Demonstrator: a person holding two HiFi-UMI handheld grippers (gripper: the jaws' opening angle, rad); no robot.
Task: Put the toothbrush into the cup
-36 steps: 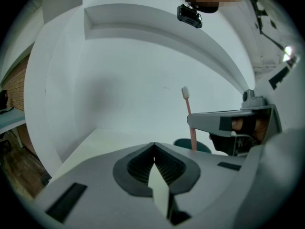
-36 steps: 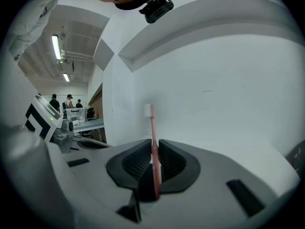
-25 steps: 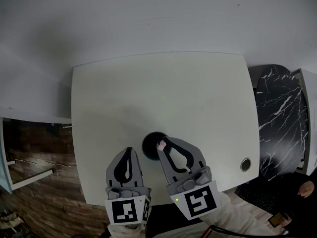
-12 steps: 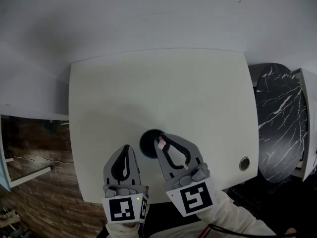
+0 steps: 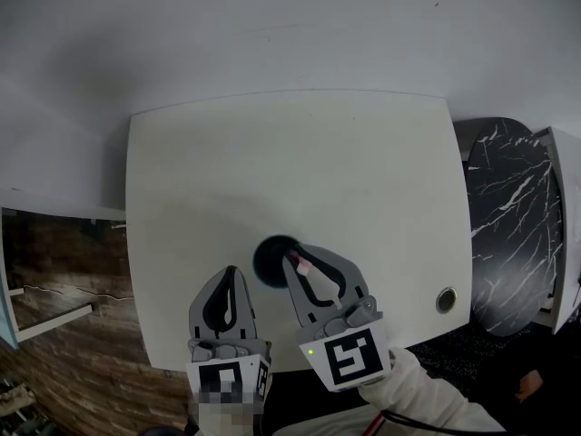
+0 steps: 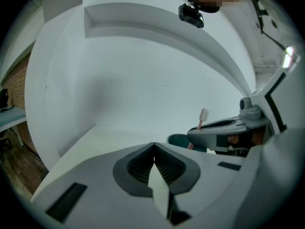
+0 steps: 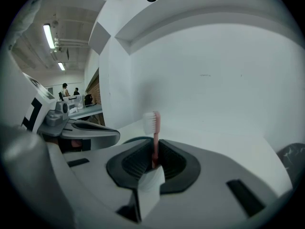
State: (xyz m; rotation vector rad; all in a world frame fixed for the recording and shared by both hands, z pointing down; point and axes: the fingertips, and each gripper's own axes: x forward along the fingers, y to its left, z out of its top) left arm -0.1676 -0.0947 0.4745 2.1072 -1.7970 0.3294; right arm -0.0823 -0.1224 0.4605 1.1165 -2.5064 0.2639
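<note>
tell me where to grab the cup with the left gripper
Likely the cup wall on its left, coming level from the left gripper's side with jaws opened: it stands upright, and the right gripper with the toothbrush crowds its right rim.

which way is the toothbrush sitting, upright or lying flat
Upright: the toothbrush stands bristles up, its handle clamped between the right gripper's pads, by the dark cup.
</note>
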